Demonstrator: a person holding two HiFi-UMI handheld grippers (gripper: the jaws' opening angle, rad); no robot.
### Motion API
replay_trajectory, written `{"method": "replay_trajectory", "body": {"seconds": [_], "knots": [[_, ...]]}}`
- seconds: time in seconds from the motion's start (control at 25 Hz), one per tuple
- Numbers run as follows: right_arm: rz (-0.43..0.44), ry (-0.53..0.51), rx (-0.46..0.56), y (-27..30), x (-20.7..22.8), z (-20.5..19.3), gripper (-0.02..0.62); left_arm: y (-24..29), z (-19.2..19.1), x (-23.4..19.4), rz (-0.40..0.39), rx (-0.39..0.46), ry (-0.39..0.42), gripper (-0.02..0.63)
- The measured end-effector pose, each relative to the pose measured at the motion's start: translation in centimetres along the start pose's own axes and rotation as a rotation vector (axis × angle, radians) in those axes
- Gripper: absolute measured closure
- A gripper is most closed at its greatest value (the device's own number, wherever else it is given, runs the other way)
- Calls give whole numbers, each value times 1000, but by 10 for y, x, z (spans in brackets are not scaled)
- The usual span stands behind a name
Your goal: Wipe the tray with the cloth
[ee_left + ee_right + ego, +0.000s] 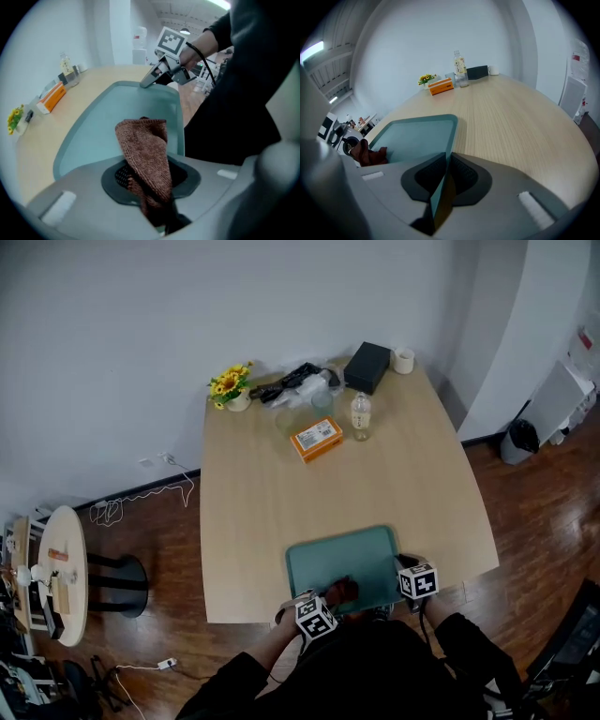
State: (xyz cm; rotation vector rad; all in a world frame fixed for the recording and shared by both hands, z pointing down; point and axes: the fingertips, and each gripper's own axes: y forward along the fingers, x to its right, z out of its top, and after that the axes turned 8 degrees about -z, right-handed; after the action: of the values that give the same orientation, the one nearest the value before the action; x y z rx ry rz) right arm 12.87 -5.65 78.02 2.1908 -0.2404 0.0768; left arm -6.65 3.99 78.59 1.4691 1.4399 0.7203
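A teal tray (pixel 361 554) lies at the near edge of the table (pixel 262 502). My left gripper (pixel 330 601) is shut on a brown cloth (pixel 145 154), which hangs down onto the tray (pixel 93 140) near its front left corner; the cloth (pixel 342 592) shows there in the head view. My right gripper (pixel 405 579) is shut on the tray's near right rim (pixel 440 187), which stands edge-on between its jaws. The cloth (pixel 368 153) and the left gripper show at the tray's far side in the right gripper view. The right gripper (pixel 146 83) bites the far rim in the left gripper view.
At the far end of the table stand an orange box (pixel 316 439), a clear bottle (pixel 361 415), a black box (pixel 367 367), a yellow flower pot (pixel 232 386), a white cup (pixel 404 360) and black items in plastic (pixel 295 382). A round side table (pixel 58 568) is at left.
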Motion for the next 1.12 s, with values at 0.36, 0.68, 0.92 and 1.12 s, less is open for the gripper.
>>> {"method": "replay_trajectory", "body": {"seconds": [0.36, 0.68, 0.92, 1.12], "knots": [[24, 13, -14, -1, -8, 0, 560, 59, 154, -9, -220, 93, 87, 525], [41, 6, -22, -4, -3, -6, 560, 42, 176, -115, -40, -8, 155, 525], [59, 4, -33, -4, -1, -6, 558, -11, 70, -146, 35, 1, -6, 525], [40, -8, -19, -7, 3, -7, 558, -44, -38, -121, 139, -25, -144, 525]]}}
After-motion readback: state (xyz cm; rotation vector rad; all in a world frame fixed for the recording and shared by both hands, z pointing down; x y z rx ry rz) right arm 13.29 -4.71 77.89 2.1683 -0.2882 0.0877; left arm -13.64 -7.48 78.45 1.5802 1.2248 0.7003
